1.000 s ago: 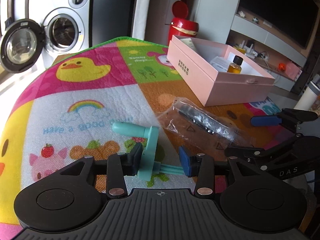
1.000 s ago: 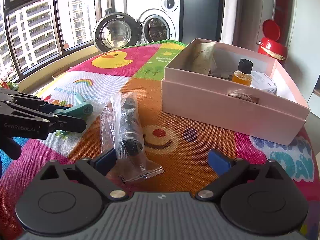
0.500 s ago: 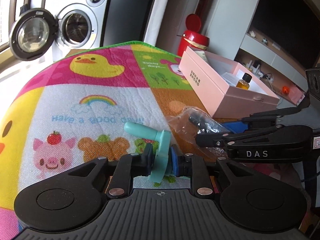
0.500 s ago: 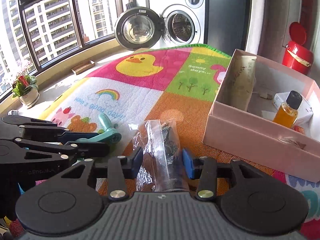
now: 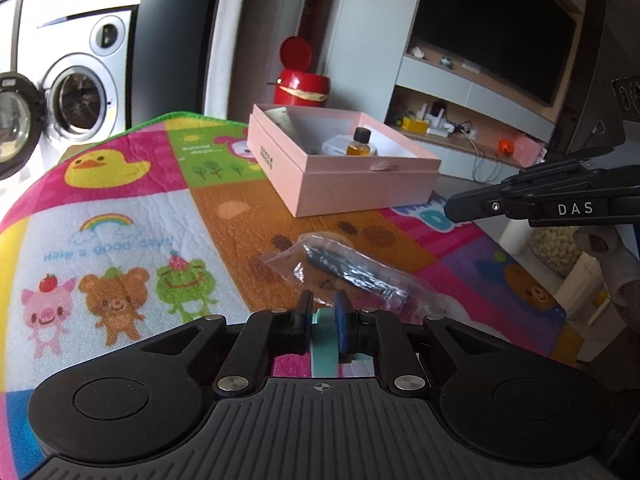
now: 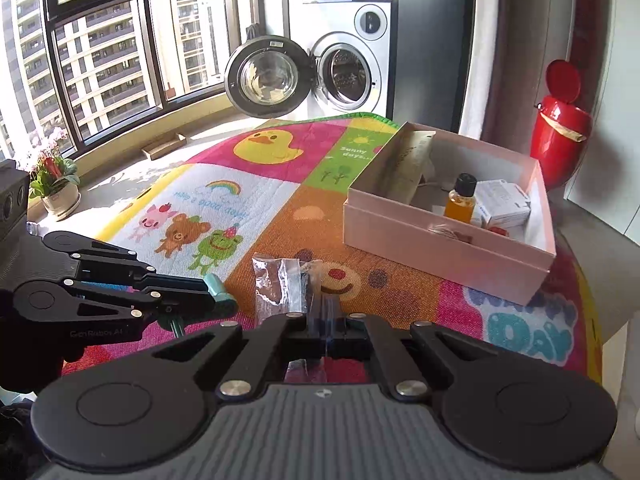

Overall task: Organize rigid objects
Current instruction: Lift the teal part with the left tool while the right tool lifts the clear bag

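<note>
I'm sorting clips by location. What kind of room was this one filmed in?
Most likely a home, a living area opening onto a laundry corner. A front-loading washing machine stands with its door open, a wall-mounted television hangs over shelving, and a children's play mat covers the work surface.

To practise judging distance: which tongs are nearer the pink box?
Right. The right tongs, gripping the plastic bag, sit closer to the pink box; the left tongs are farther out.

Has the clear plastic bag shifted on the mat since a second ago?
Yes. The clear plastic bag, pinched in the right gripper, has come off the mat near the pink box.
</note>
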### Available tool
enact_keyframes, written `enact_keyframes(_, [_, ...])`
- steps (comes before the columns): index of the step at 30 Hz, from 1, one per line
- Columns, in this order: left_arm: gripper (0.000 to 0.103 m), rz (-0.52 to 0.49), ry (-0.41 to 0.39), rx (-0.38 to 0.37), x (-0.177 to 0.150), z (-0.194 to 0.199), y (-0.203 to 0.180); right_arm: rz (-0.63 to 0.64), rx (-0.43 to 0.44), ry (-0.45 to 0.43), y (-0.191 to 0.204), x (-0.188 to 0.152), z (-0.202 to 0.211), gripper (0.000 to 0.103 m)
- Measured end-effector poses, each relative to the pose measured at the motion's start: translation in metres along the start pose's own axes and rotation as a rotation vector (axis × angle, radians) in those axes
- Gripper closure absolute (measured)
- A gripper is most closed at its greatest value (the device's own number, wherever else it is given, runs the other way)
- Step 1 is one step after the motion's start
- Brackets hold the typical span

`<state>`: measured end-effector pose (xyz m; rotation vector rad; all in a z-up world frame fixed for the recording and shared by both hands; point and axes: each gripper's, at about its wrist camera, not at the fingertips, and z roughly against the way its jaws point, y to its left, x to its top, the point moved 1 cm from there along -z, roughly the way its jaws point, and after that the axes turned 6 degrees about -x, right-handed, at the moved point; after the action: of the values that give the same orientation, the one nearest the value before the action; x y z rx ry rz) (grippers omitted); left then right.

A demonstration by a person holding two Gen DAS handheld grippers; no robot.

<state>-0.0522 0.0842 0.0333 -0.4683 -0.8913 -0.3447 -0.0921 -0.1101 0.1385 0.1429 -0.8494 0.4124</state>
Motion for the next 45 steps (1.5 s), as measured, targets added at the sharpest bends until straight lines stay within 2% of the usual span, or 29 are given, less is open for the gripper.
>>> enact_keyframes(3, [0.089,-0.017,0.0,0.0,0.002,-0.001,-0.011,-0.038,-0.061,-0.054,-0.017,-0.003,0.025,0.102])
enact_keyframes(7, [0.088,0.041,-0.017,0.036,0.004,0.004,-0.006,-0.072,-0.084,-0.051,-0.025,-0.02,0.03,0.101])
enact_keyframes(9, [0.087,0.068,-0.022,0.077,0.008,0.009,0.0,-0.082,-0.076,-0.029,-0.024,-0.028,0.022,0.089])
enact_keyframes(11, [0.086,0.091,-0.017,0.111,0.012,0.016,0.007,-0.1,-0.049,-0.006,-0.02,-0.033,0.009,0.063])
enact_keyframes(15, [0.086,0.1,0.032,0.089,0.019,0.028,0.015,-0.074,0.013,0.037,0.003,-0.029,-0.023,0.056])
enact_keyframes(17, [0.086,0.118,0.111,0.027,0.021,0.028,0.015,-0.053,0.031,0.036,0.015,-0.023,-0.038,0.039])
enact_keyframes(18, [0.086,0.13,0.151,-0.005,0.021,0.027,0.013,-0.044,0.031,0.035,0.019,-0.02,-0.045,0.037])
enact_keyframes(21, [0.086,0.104,0.211,-0.002,0.015,0.023,-0.003,-0.005,0.022,0.051,0.034,-0.015,-0.069,0.037])
enact_keyframes(24, [0.084,0.053,0.24,0.074,0.003,0.008,-0.019,0.012,0.036,0.096,0.044,-0.016,-0.093,0.04])
enact_keyframes(26, [0.084,0.035,0.278,0.103,-0.006,-0.005,-0.023,0.024,0.048,0.125,0.047,-0.019,-0.1,0.063])
enact_keyframes(27, [0.084,0.034,0.298,0.108,-0.01,-0.01,-0.023,0.033,0.042,0.11,0.048,-0.021,-0.098,0.063])
enact_keyframes(28, [0.082,0.037,0.319,0.121,-0.014,-0.016,-0.023,0.048,0.047,0.112,0.049,-0.022,-0.095,0.073])
enact_keyframes(29, [0.082,0.028,0.298,0.124,-0.015,-0.015,-0.024,0.055,0.05,0.112,0.048,-0.023,-0.09,0.079])
enact_keyframes(31, [0.082,0.023,0.288,0.128,-0.014,-0.016,-0.023,0.06,0.053,0.117,0.045,-0.027,-0.081,0.083])
enact_keyframes(34, [0.083,0.044,0.22,0.114,-0.017,-0.018,-0.018,0.049,0.057,0.126,0.036,-0.037,-0.068,0.083])
enact_keyframes(40, [0.087,-0.063,0.109,0.097,-0.027,-0.021,-0.029,-0.004,0.026,0.136,0.007,-0.053,-0.044,0.083])
enact_keyframes(45, [0.089,-0.066,0.088,0.062,-0.023,-0.028,-0.033,-0.05,-0.017,0.114,-0.017,-0.056,-0.026,0.083])
